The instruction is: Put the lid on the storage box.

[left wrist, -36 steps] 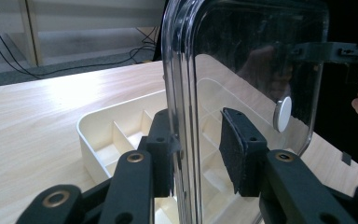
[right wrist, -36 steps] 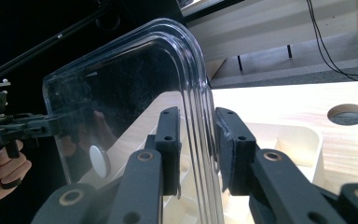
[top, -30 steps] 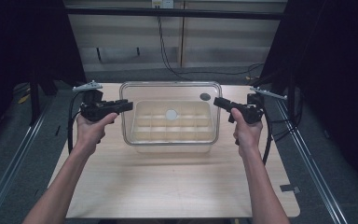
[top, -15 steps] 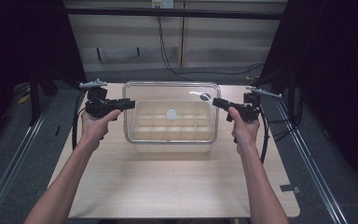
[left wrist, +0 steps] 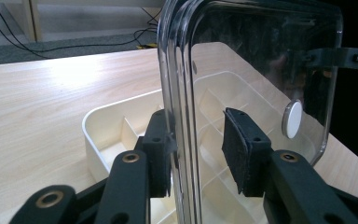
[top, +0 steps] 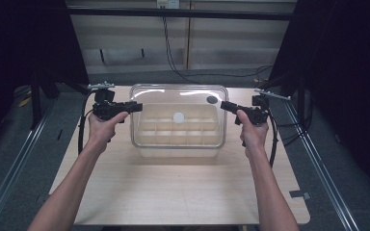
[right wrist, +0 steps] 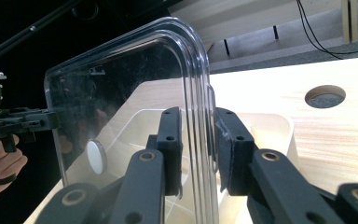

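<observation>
From above, I've got the clear lid [top: 178, 115] over the divided tray [top: 178, 132] mid-table, left gripper [top: 136, 106] and right gripper [top: 224, 105] at its ends. Left gripper view: jaws just eased open, far pad off the rim. Right gripper view: jaws pinching the rim tight.

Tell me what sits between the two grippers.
The clear lid, held by its side edges between the left gripper and right gripper, above the divided tray. The high view shows it.
</observation>
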Action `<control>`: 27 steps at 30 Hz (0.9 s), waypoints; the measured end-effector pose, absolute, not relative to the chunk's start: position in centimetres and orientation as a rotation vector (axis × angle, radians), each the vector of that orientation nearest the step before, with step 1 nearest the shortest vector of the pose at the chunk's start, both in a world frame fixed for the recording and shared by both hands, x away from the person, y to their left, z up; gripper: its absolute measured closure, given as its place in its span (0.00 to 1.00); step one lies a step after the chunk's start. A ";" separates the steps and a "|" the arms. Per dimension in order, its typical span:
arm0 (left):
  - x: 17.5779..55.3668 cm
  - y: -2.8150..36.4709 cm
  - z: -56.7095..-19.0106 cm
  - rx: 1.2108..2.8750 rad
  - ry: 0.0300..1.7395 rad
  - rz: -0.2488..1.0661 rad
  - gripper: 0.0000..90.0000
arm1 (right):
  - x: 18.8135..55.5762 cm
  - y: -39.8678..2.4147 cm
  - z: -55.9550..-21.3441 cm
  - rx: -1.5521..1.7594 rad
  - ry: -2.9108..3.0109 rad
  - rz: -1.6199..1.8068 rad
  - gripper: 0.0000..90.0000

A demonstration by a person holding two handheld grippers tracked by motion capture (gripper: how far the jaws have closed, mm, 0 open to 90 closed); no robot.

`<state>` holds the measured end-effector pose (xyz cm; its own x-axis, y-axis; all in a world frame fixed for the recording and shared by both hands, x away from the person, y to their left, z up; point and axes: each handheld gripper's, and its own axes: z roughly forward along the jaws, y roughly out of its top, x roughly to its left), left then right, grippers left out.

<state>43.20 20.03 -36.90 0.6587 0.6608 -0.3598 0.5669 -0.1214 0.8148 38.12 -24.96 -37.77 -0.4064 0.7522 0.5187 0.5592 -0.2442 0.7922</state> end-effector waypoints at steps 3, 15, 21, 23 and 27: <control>43.5 20.0 -37.1 1.796 0.989 0.104 0.69 | 38.5 -25.0 -37.9 1.613 1.824 1.709 0.82; 44.9 19.9 -38.1 1.790 1.027 0.076 0.68 | 40.0 -24.9 -38.8 1.653 1.824 1.681 0.81; 45.5 19.7 -38.4 1.802 1.048 0.076 0.66 | 40.6 -24.6 -39.0 1.683 1.827 1.630 0.79; 45.6 19.6 -38.5 1.809 1.048 0.077 0.65 | 40.7 -24.5 -39.1 1.687 1.832 1.614 0.79; 46.1 19.6 -38.6 1.828 1.044 0.071 0.65 | 41.0 -24.5 -39.3 1.686 1.837 1.608 0.78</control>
